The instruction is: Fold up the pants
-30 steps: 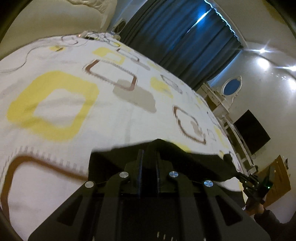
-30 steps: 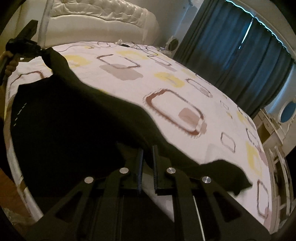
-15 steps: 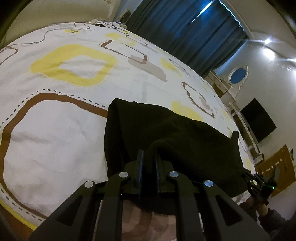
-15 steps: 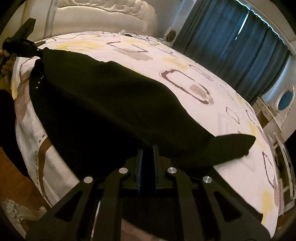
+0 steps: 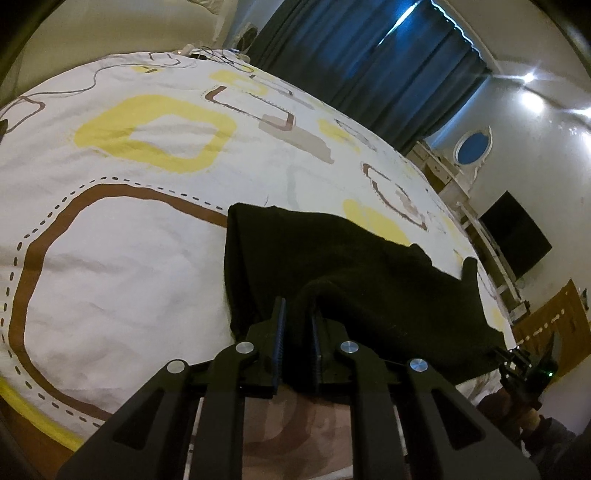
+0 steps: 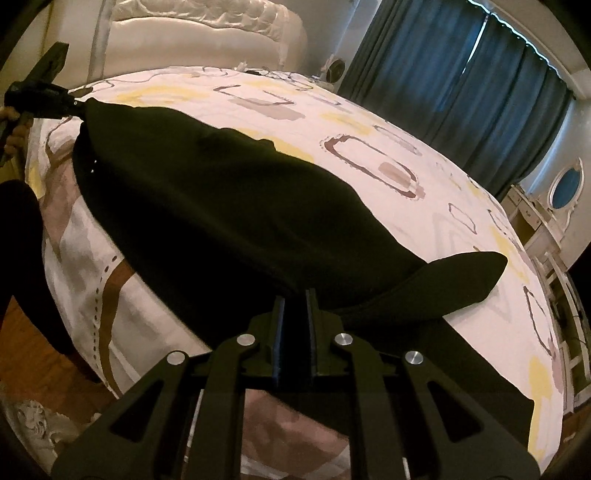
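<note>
Black pants (image 5: 332, 266) lie stretched along the near edge of a bed with a white patterned cover (image 5: 129, 240). My left gripper (image 5: 297, 314) is shut on one end of the pants. My right gripper (image 6: 294, 306) is shut on the other end; the pants (image 6: 221, 192) span from it to the left gripper (image 6: 40, 96) at the far left. A loose flap (image 6: 469, 277) sticks out to the right. The right gripper also shows in the left wrist view (image 5: 524, 369).
Dark blue curtains (image 5: 369, 66) hang behind the bed. A white padded headboard (image 6: 203, 33) stands at the far end. A white dresser with an oval mirror (image 5: 472, 147) and a dark screen (image 5: 513, 236) line the right wall. Wooden floor (image 6: 44, 350) lies below the bed edge.
Both grippers have pulled the pants down and toward the near edge of the bed. The cloth, held up a second ago, now lies stretched flatter on the cover.
</note>
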Tool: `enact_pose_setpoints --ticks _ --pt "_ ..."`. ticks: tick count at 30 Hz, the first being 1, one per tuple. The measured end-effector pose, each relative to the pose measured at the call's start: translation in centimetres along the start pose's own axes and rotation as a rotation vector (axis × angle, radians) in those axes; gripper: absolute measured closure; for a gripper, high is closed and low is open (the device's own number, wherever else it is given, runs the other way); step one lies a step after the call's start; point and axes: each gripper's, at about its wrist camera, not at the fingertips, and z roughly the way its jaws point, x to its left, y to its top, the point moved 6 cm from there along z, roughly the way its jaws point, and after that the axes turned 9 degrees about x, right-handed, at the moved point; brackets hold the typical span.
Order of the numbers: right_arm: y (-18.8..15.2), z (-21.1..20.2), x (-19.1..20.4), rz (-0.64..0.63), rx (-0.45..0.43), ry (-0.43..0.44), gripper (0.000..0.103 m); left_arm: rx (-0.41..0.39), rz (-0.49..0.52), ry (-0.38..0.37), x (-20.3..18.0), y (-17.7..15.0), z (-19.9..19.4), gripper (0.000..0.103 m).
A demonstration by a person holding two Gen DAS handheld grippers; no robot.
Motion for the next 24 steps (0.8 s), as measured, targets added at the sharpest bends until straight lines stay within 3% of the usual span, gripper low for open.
enact_pose_setpoints --ticks 12,15,18,21,24 --pt "-1.7 0.0 1.7 -0.008 0.020 0.021 0.093 0.006 0.000 0.010 1.1 -1.4 -0.5 0.084" --pt "-1.6 -0.1 1.5 0.028 0.019 0.057 0.093 0.049 0.033 0.078 1.5 -2.0 0.1 0.082" --pt "-0.9 -0.5 1.2 0.160 0.014 0.212 0.092 0.069 0.033 0.145 2.5 -2.7 -0.1 0.081" --pt "-0.5 -0.3 1.1 0.336 0.028 0.422 0.066 0.067 -0.016 0.174 4.2 -3.8 -1.3 0.081" --pt "-0.4 0.4 1.0 0.530 0.048 0.623 0.064 0.043 -0.039 0.168 3.9 -4.5 -2.7 0.081"
